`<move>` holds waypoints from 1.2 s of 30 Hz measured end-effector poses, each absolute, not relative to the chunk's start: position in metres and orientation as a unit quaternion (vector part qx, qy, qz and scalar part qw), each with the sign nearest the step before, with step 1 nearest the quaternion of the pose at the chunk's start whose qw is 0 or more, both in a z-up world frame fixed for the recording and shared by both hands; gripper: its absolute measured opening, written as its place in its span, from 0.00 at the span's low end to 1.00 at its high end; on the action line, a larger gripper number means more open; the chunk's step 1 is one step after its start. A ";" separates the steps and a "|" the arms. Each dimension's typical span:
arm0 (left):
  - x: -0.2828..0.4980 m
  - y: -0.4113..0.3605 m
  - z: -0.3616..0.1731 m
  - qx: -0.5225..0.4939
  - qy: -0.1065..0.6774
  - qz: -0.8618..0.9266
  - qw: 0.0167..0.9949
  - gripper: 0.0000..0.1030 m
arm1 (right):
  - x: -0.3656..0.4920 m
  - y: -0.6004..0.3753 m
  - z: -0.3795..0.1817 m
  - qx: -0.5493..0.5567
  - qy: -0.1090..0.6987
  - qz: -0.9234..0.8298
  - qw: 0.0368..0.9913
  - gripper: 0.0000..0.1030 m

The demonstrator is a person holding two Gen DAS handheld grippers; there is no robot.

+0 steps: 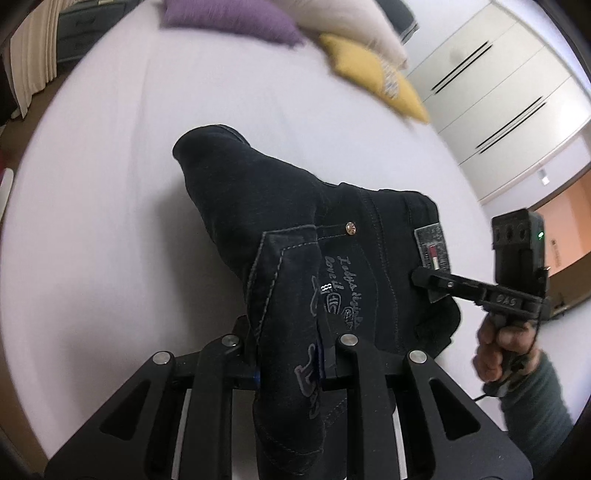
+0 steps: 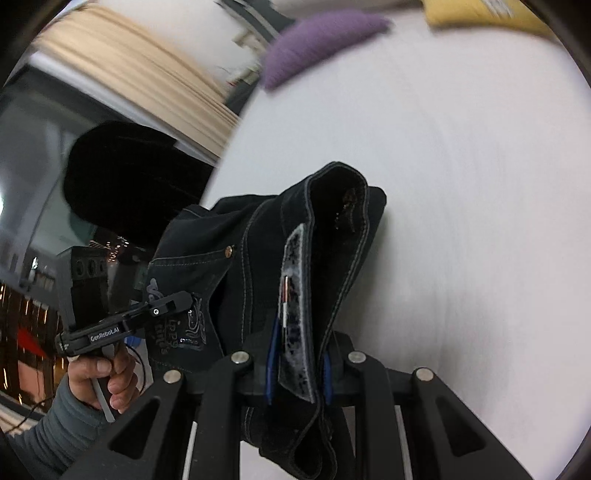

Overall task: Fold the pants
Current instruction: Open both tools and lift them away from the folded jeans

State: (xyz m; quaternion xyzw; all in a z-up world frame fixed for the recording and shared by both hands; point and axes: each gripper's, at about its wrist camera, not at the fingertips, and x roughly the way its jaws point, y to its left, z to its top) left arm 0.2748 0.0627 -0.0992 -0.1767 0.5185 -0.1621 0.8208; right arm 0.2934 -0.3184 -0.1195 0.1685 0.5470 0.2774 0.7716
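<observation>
Both narrowly set grippers, left gripper (image 1: 291, 373) and right gripper (image 2: 297, 373), pinch the dark denim pants (image 1: 295, 236) by the waistband; the legs apparently trail away over the white bed (image 1: 110, 184).

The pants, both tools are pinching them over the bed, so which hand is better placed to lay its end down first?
Probably the left. The left tool pinches the pants at the pocket side, with open bed beside it. The right tool grips the waistband by the patch.

Bedroom: bed (image 1: 110, 184), pillows (image 1: 229, 18), wardrobe (image 1: 498, 92)
</observation>
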 end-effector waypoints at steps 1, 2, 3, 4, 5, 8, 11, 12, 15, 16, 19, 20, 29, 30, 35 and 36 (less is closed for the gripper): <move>0.273 0.056 -0.112 -0.171 0.525 -0.154 0.819 0.24 | 0.296 -0.320 -0.130 0.172 0.555 0.274 0.767 0.22; 0.273 0.058 -0.121 -0.169 0.529 -0.146 0.819 0.33 | 0.297 -0.323 -0.140 0.181 0.559 0.270 0.763 0.26; 0.271 0.059 -0.127 -0.170 0.529 -0.139 0.820 0.40 | 0.298 -0.327 -0.147 0.192 0.560 0.266 0.761 0.36; 0.268 0.064 -0.131 -0.174 0.526 -0.135 0.822 0.46 | 0.296 -0.332 -0.153 0.206 0.559 0.263 0.759 0.39; 0.262 0.067 -0.132 -0.181 0.520 -0.140 0.823 0.46 | 0.294 -0.337 -0.157 0.224 0.552 0.270 0.756 0.40; 0.254 0.072 -0.130 -0.168 0.516 -0.138 0.828 0.51 | 0.277 -0.353 -0.158 0.256 0.540 0.271 0.755 0.48; 0.237 0.070 -0.111 -0.119 0.503 -0.107 0.849 0.51 | 0.254 -0.366 -0.147 0.267 0.533 0.243 0.765 0.63; 0.231 0.070 -0.102 -0.098 0.490 -0.096 0.861 0.52 | 0.244 -0.371 -0.139 0.257 0.529 0.219 0.779 0.68; 0.181 0.050 -0.056 -0.008 0.410 -0.040 0.911 0.80 | 0.204 -0.377 -0.106 0.190 0.509 0.160 0.824 0.70; 0.177 0.027 -0.038 0.006 0.387 -0.031 0.922 0.92 | 0.187 -0.377 -0.094 0.164 0.495 0.143 0.841 0.71; 0.118 0.007 0.012 0.054 0.296 -0.004 0.954 1.00 | 0.136 -0.357 -0.044 0.080 0.425 0.103 0.896 0.78; 0.102 -0.001 0.030 0.063 0.272 0.008 0.960 1.00 | 0.114 -0.349 -0.024 0.054 0.392 0.093 0.914 0.83; -0.029 -0.057 0.138 0.061 0.130 0.105 0.984 1.00 | -0.007 -0.283 0.102 -0.065 0.147 0.020 0.987 1.00; -0.045 -0.057 0.142 0.069 0.122 0.119 0.983 1.00 | -0.020 -0.280 0.112 -0.063 0.133 0.017 0.989 1.00; -0.092 -0.047 0.156 0.042 0.205 0.093 0.973 1.00 | -0.068 -0.283 0.141 -0.004 0.119 0.027 0.993 1.00; -0.098 -0.044 0.155 0.034 0.222 0.096 0.970 1.00 | -0.072 -0.284 0.143 0.008 0.132 0.026 0.991 1.00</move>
